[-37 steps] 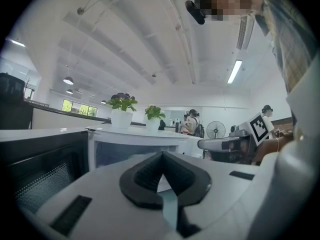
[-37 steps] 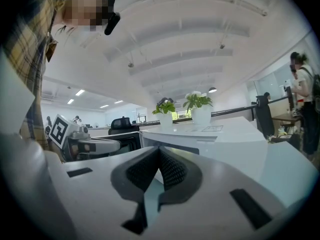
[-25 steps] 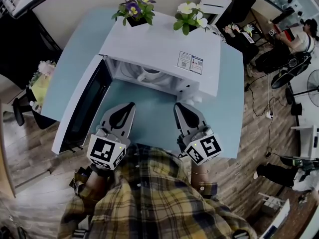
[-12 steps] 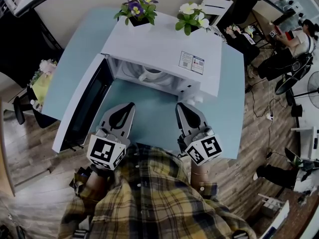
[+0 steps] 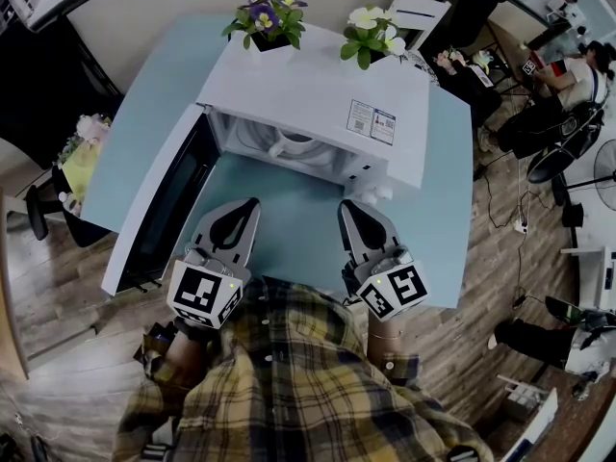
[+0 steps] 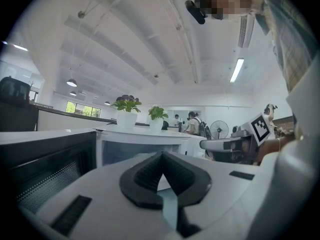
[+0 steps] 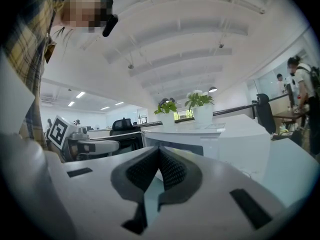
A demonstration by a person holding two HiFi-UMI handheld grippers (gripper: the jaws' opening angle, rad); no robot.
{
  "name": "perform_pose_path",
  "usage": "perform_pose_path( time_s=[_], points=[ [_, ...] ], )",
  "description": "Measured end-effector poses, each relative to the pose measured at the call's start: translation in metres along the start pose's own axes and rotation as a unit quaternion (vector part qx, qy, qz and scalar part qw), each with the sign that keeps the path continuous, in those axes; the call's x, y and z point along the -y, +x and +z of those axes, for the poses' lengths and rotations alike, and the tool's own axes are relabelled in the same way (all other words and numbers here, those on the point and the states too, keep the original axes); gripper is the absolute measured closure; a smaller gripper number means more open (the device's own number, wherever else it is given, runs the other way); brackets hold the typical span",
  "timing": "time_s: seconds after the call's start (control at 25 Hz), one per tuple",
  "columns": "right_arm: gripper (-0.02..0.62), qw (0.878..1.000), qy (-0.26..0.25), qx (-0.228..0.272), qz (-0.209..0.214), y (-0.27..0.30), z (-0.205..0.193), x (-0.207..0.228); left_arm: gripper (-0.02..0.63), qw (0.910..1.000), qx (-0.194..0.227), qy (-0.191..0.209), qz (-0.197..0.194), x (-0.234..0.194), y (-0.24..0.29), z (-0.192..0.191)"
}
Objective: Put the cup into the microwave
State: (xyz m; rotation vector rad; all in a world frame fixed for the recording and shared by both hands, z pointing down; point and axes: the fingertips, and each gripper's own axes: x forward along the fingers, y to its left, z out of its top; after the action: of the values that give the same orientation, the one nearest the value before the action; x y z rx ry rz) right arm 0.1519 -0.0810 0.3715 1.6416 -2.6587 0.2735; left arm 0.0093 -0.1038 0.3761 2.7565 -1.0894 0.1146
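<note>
White on white is what I'm reading inside the microwave point(image 5: 318, 94): the cup point(image 5: 289, 146) already sits in the cavity, just above the middle of the head view. It looks pale, rounded and upright, with what may be a handle on its left side; it's too small to say more. The door point(image 5: 159, 210) hangs wide open toward the lower left, which keeps the opening free for reaching in.

My left gripper point(image 5: 252, 203) and right gripper point(image 5: 345, 205) hover side by side over the blue table point(image 5: 279, 229), well short of the opening. Each has its jaws pressed together with nothing between the pads. I judge they're parked there to stay clear of the cup and the door's swing. With the cup in, closing the door seems all that could remain.
</note>
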Motion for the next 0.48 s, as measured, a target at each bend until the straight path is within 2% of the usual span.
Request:
perform_pose_path(
  time_s=[0.48],
  points=[
    [0.594, 1.000, 0.002, -0.006, 0.001, 0.0049, -0.0020, 0.0025, 0.615, 1.0000, 0.000, -0.002, -0.003, -0.0010, 0.0035, -0.0006]
  ],
)
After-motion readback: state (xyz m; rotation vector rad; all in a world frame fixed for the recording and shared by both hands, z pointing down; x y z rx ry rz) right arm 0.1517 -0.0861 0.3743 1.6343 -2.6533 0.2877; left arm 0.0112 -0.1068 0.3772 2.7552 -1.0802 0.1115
